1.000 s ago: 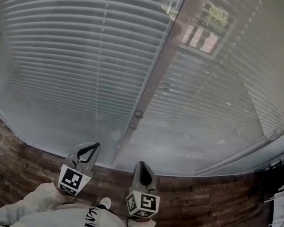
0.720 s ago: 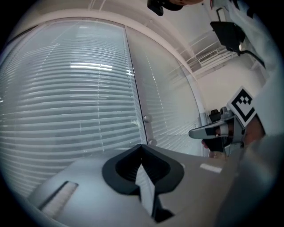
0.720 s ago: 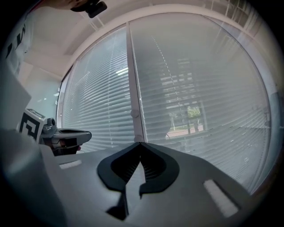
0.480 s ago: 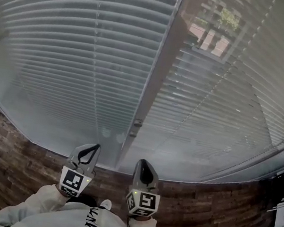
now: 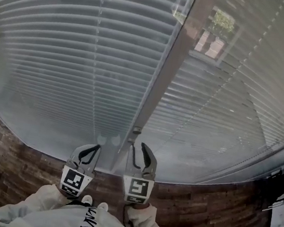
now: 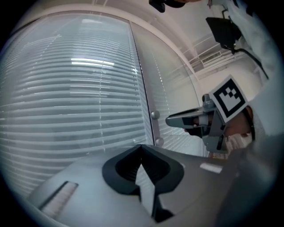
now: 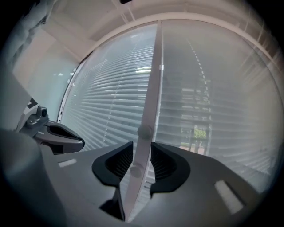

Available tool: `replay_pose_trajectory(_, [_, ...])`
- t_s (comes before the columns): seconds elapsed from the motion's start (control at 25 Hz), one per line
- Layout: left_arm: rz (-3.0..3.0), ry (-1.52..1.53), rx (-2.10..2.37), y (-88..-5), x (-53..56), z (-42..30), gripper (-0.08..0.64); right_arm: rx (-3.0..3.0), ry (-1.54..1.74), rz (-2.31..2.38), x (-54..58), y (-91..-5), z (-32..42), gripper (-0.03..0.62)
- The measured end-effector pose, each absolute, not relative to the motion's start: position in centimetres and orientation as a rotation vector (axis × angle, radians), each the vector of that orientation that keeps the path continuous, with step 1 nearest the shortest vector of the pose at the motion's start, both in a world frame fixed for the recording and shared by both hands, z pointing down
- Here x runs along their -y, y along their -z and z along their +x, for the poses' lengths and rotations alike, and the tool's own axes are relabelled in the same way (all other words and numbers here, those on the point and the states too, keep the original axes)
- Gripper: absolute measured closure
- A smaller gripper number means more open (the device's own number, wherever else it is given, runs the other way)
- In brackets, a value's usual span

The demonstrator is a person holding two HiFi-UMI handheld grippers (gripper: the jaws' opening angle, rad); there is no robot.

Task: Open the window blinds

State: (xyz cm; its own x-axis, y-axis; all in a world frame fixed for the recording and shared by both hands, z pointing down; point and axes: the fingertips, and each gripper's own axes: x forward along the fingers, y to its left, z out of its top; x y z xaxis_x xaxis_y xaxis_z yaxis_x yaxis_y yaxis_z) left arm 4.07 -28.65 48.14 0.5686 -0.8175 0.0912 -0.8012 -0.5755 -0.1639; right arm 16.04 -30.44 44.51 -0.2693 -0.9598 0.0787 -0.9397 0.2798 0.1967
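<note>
2 grippers are facing the lowered window blinds (image 5: 72, 48).
The left gripper (image 5: 94, 148) fingers are pressing together, empty; the right gripper (image 5: 138, 147) fingers have just been opening, gripping nothing, the frame post (image 5: 162, 76) showing through their gap. The blinds' tops are running out of view.

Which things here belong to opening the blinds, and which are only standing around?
For the job:
- left blinds
- right blinds
- beaded cord on the right blinds
- right hand-held gripper, its jaws have just been opening, nothing gripped, facing the window post
- left hand-held gripper, shut

Only standing around:
- wooden floor
- white rack at the right edge
</note>
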Motion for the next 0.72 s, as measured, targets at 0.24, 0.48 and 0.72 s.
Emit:
replay_pose_trajectory(0.24, [-2.7, 0.229, -1.373, -48.9, 29.3, 3.5, 0.56, 2.204, 0.377, 1.701, 33.3, -44.1, 14.7, 0.425])
replay_pose_trajectory(0.48, [-2.701, 0.217, -1.371, -48.0, 30.5, 2.9, 0.56, 2.136, 0.423, 1.725, 33.9, -42.2, 14.8, 0.425])
replay_pose_trajectory(0.72, [-2.716, 0.18, -1.369, -48.5, 31.2, 2.9, 0.56, 2.052, 0.472, 1.714, 34.3, -42.6, 14.7, 0.425])
